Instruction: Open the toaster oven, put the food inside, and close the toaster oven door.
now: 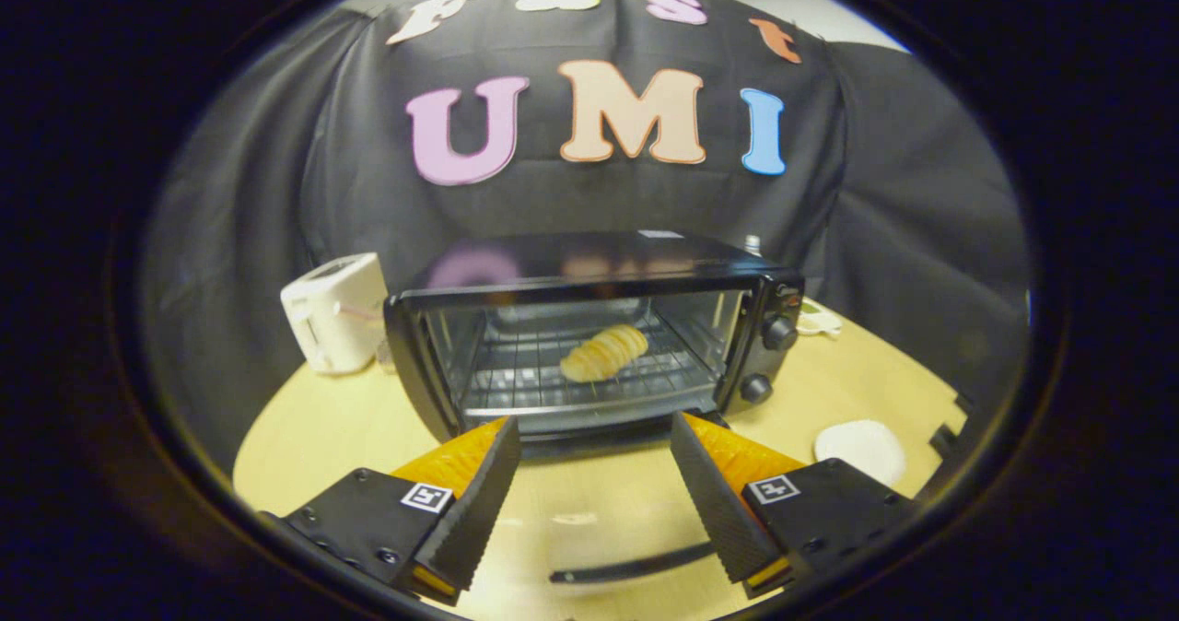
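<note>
1. Toaster (333, 312), white, stands just left of the toaster oven (589, 326).
2. Oven door (608, 529) lies folded down; food (603, 352) rests on the rack inside.
3. Gripper (594, 437) hangs released, fingers spread above the door.
4. Right of the oven, a white, perhaps dish-like, object (861, 448).

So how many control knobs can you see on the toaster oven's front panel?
3 on the toaster oven: top knob, partly visible; middle knob; bottom knob. The open gripper holds nothing.
</note>
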